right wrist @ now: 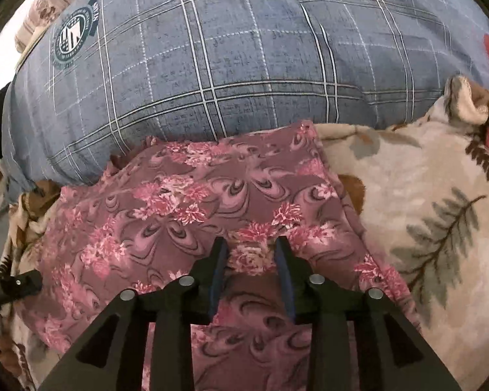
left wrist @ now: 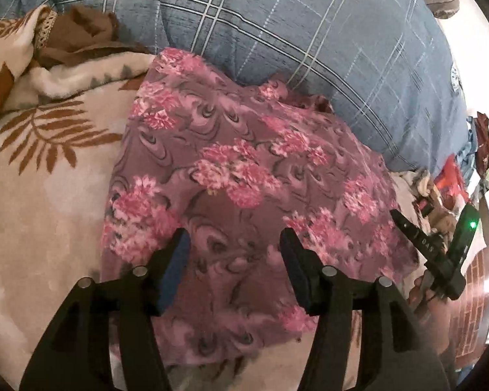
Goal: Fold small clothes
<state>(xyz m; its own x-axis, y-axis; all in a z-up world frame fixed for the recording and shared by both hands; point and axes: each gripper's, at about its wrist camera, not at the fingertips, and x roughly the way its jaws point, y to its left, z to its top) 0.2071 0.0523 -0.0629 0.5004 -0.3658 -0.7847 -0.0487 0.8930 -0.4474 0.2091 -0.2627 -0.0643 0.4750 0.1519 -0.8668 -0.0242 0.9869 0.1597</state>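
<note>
On the leaf-print blanket, against the blue plaid pillow, lies the pink floral garment, spread fairly flat with a rumpled far edge. Left gripper hovers over the near part, jaws apart, nothing between the pads. Right gripper stands over the cloth with a narrower gap; its pads flank a printed flower but do not appear to pinch it. Judged step: take hold of the near edge for a fold. Lower both tools evenly, pinch one layer only, avoid catching the blanket, and lift together to keep the crease straight.
</note>
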